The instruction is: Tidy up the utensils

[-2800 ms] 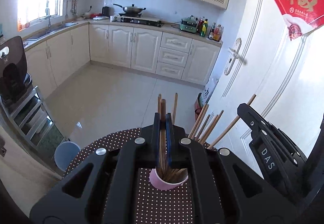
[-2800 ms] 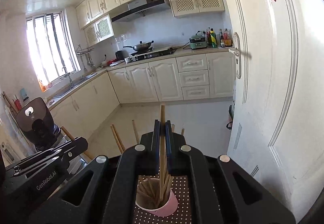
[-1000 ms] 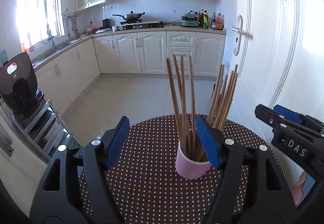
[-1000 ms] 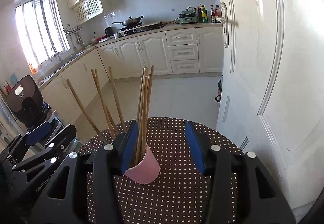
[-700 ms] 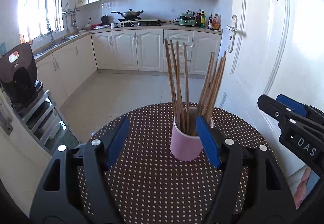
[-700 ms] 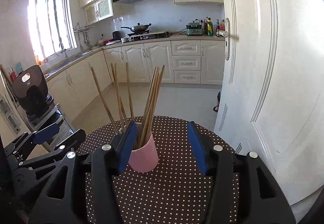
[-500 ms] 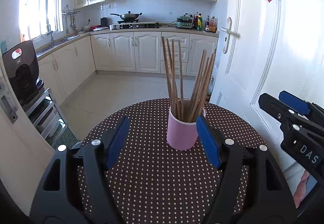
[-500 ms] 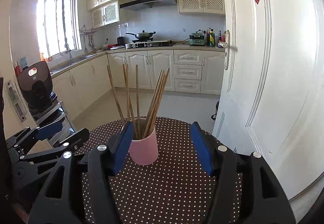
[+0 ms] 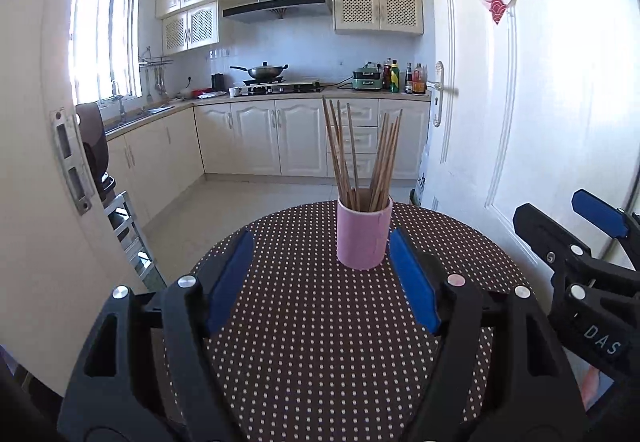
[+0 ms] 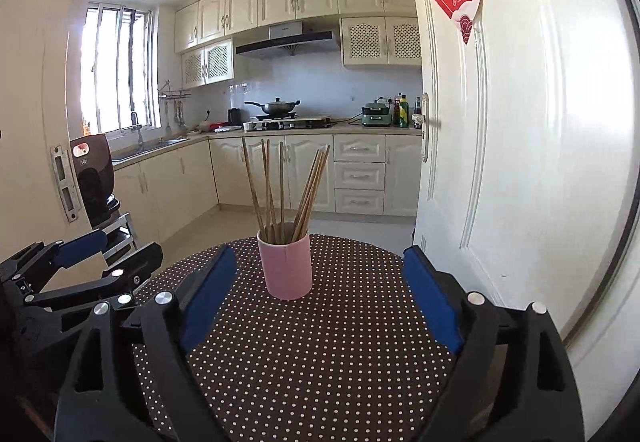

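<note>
A pink cup (image 9: pixel 363 234) stands upright on a round table with a brown dotted cloth (image 9: pixel 320 322). Several wooden chopsticks (image 9: pixel 360 154) stand in it, fanned out. The cup also shows in the right wrist view (image 10: pixel 285 266) with the chopsticks (image 10: pixel 284 194). My left gripper (image 9: pixel 320 274) is open and empty, low over the table, short of the cup. My right gripper (image 10: pixel 316 290) is open and empty, also short of the cup. Each gripper shows at the edge of the other's view.
A white door (image 9: pixel 540 122) stands close on the right of the table. A door frame (image 9: pixel 40 162) is on the left. Beyond the table are a tiled floor (image 9: pixel 248 202) and kitchen cabinets (image 9: pixel 280 138).
Both grippers were shut on chopsticks over the cup; they opened, left the chopsticks in the cup, and drew back and down from it.
</note>
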Demonstrator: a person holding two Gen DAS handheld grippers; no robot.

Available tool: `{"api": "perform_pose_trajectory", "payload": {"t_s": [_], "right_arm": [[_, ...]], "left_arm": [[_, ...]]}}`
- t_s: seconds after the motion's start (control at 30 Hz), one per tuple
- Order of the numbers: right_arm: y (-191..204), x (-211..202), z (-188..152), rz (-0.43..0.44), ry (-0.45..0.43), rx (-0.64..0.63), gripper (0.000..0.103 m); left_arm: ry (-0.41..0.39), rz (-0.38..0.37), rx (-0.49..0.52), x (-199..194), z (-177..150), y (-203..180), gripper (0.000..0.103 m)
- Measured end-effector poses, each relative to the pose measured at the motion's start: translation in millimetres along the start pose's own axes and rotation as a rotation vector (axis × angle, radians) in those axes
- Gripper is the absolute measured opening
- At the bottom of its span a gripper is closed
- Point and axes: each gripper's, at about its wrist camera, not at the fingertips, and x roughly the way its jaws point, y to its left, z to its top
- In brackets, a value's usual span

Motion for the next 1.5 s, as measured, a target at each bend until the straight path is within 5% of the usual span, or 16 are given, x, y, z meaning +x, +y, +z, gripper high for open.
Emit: {"api": "perform_pose_trajectory", "payload": {"t_s": [0.67,1.5], "right_arm": [[7.3,-99.2,-20.3,-0.093,-0.182,-0.039,0.094],[11.6,-129.0,-32.1,-0.104,-0.221,-0.028,0.095]], "left_arm": [[-0.158,0.010,-0.014,-109.3,-24.8,-7.2,0.074],[-0.200,0.016,-0.029,-136.9,-26.2,-7.0,0.078]]}}
